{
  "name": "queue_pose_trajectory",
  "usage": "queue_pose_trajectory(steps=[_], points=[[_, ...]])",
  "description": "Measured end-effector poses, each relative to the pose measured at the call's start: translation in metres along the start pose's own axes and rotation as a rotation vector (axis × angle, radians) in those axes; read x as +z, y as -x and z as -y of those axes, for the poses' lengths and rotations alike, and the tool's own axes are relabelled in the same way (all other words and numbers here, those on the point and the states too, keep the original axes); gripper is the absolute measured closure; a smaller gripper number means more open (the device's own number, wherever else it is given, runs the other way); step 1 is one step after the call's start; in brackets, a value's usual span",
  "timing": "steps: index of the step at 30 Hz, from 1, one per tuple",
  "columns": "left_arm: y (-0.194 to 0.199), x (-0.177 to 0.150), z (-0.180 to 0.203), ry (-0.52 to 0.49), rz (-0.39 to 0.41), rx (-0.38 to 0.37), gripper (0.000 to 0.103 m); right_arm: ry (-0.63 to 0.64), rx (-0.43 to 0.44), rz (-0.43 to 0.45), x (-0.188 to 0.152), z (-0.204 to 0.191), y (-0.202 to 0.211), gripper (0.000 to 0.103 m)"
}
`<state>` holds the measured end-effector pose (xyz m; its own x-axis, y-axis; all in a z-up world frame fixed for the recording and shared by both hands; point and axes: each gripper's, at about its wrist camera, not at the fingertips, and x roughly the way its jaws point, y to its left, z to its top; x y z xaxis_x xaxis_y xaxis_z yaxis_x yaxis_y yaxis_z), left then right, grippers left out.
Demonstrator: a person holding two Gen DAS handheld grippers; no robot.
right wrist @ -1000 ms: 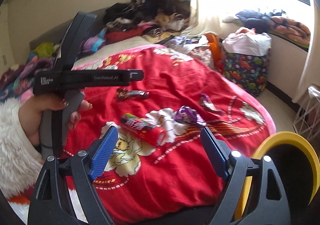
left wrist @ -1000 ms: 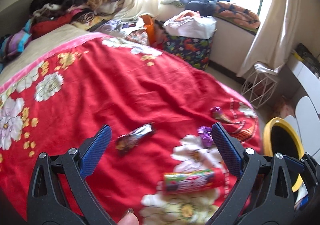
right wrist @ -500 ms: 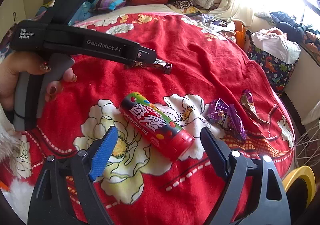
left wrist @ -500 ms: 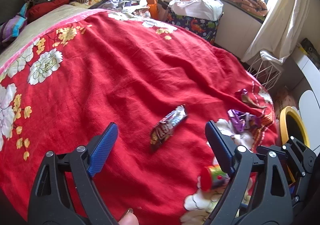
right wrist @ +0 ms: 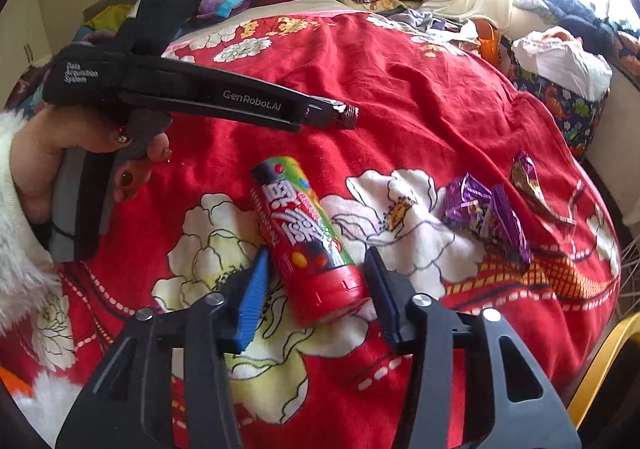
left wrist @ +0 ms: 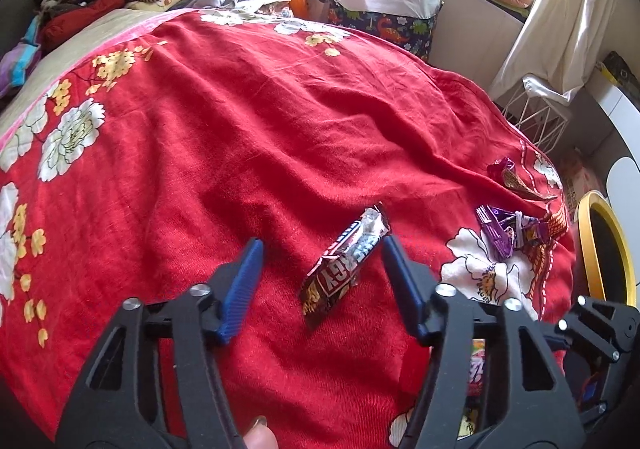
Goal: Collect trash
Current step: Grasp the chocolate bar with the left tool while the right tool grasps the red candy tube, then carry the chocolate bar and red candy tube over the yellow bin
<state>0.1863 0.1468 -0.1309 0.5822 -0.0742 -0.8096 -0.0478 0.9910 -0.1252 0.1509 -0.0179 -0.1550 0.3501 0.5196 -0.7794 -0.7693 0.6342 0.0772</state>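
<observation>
Left gripper (left wrist: 322,245): jaws wide, astride bar wrapper (left wrist: 346,265) (untouched). Right gripper (right wrist: 316,261): wide, flanking tube (right wrist: 306,237).

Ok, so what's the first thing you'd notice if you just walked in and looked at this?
The big bright red blanket with white flowers fills both views. On it, a red candy tube with colourful printing lies between the open fingers of the right hand-held gripper, and a dark shiny snack-bar wrapper lies between the open fingers of the left hand-held gripper. Crinkly purple foil wrappers lie nearer the bed's edge.
</observation>
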Motion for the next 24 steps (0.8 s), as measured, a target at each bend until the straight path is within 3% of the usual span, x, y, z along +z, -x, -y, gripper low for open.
queue_pose_trajectory(steps=[11,17,24], points=[[0.006,-0.01,0.007,0.024,0.002,-0.002,0.092,-0.251,0.035,0.068,-0.024,0.022,0.039,0.07],[0.019,-0.014,0.023,0.023,0.025,-0.049,0.093,-0.338,0.037,0.143,-0.037,0.038,0.069,0.07],[0.039,-0.009,0.067,-0.06,0.068,-0.11,0.094,-0.385,0.017,0.216,-0.046,0.056,0.104,0.07]])
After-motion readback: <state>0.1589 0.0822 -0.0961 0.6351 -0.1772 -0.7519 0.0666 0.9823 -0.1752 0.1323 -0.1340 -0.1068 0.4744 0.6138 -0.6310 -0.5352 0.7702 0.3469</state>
